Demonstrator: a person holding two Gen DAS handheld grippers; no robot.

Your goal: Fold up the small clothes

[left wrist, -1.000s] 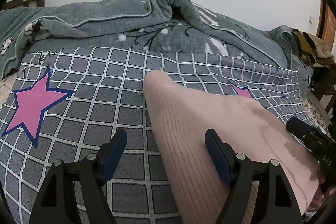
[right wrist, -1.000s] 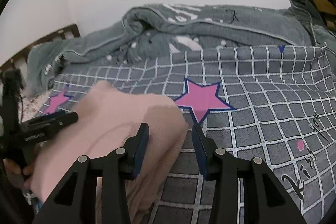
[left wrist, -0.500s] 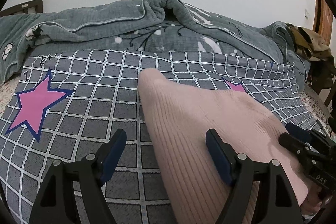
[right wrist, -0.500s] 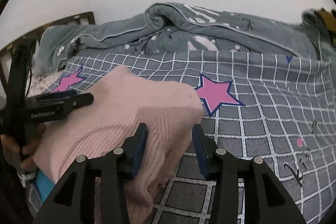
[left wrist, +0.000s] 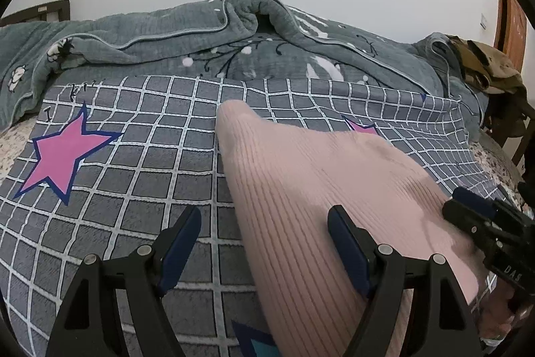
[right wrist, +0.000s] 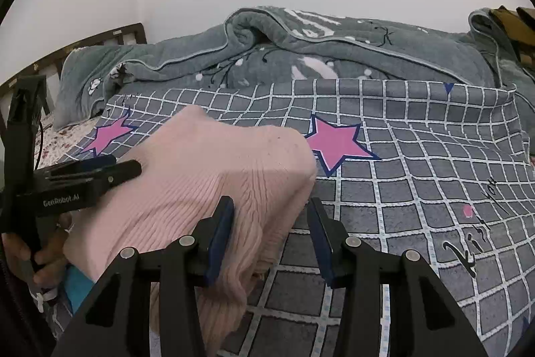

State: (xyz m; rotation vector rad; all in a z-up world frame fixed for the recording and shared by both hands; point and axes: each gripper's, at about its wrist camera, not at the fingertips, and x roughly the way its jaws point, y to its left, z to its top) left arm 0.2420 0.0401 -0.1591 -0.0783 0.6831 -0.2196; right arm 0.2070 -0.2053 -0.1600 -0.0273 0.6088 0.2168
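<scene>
The left tongs (right wrist: pixel 128 169), marked "GenRobot.AI", stand released, fingers spread over the pink ribbed knit garment (left wrist: pixel 301 189) lying on the grey checked fleece blanket (left wrist: pixel 133 189) with pink stars (left wrist: pixel 63 156). Right of them, the right tongs (right wrist: pixel 271 233) look released too, the knit's near fold between them, apparently ungripped. Script at far right may read "kiss". A rumpled grey-green quilt (right wrist: pixel 334 56) lies beyond.
</scene>
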